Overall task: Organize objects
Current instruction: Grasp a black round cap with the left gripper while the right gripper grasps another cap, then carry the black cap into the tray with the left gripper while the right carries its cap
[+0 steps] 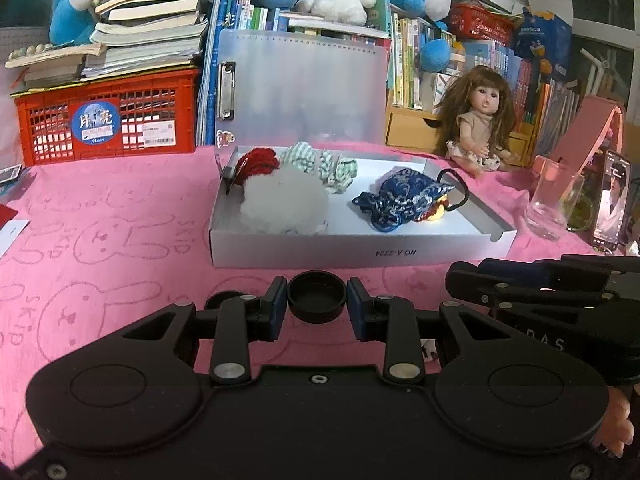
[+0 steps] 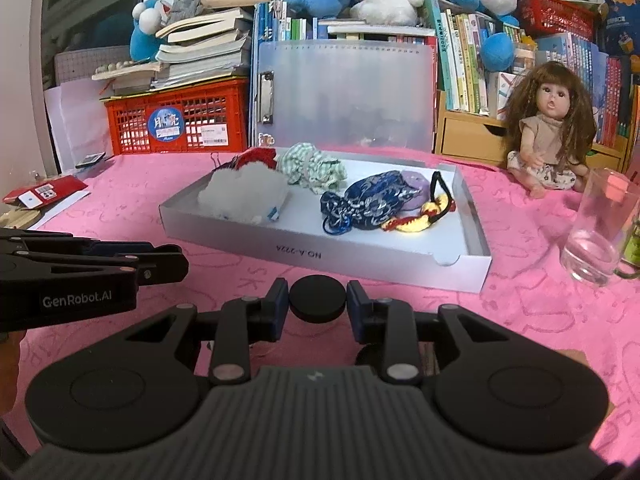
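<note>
both tongs are clamped: left gripper [image 1: 317, 300] on a black cup-like cap [image 1: 317, 295], right gripper [image 2: 317, 299] on a black lid [image 2: 317, 297]; a weak pinch could drop them before the white tray [image 1: 360, 245].

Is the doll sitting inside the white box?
No. The doll sits on the pink cloth behind and to the right of the white box, outside its walls.

We see a white box [image 2: 360, 258] on pink rabbit-patterned cloth [image 2: 520, 320]; inside the box, a navy pouch [image 2: 368, 200] with silver swirls, green-striped fabric [image 2: 312, 166], white fluff [image 2: 244, 196].
</note>
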`<control>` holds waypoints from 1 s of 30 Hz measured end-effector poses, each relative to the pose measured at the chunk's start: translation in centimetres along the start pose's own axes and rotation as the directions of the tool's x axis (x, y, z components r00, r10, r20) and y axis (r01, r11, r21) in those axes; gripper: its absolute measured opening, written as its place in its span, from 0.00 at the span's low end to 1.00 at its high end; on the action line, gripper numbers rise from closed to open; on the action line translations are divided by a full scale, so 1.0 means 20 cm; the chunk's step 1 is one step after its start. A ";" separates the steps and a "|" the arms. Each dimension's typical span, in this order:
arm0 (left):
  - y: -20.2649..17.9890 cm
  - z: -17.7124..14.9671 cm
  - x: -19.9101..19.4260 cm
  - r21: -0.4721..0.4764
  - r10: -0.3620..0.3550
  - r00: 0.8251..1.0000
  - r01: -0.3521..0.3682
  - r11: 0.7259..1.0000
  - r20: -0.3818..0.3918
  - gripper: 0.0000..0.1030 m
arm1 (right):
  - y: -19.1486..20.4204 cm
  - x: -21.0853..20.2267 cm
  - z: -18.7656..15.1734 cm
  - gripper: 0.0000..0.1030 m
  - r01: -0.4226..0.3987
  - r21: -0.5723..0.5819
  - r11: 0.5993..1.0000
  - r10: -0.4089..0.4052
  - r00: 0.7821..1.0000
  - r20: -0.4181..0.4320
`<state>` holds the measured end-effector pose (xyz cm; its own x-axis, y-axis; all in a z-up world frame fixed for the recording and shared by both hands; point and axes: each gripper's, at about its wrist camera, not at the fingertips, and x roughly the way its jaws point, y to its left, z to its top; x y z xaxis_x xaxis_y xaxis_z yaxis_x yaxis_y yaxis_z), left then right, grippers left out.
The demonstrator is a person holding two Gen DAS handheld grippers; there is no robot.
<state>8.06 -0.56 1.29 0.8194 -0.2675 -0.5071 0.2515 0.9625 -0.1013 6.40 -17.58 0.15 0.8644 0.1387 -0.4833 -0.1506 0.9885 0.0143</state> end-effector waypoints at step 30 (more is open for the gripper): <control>0.08 0.29 0.38 -0.106 -0.018 0.998 0.012 0.994 -0.064 0.30 | -0.26 0.22 0.25 0.35 0.069 0.117 0.991 -0.065 0.997 -0.038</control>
<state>17.71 -1.30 2.31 0.7800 -0.2818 -0.5587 0.2049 0.9587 -0.1975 13.29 -21.79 2.37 0.8536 0.0717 -0.5159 -0.0333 0.9960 0.0834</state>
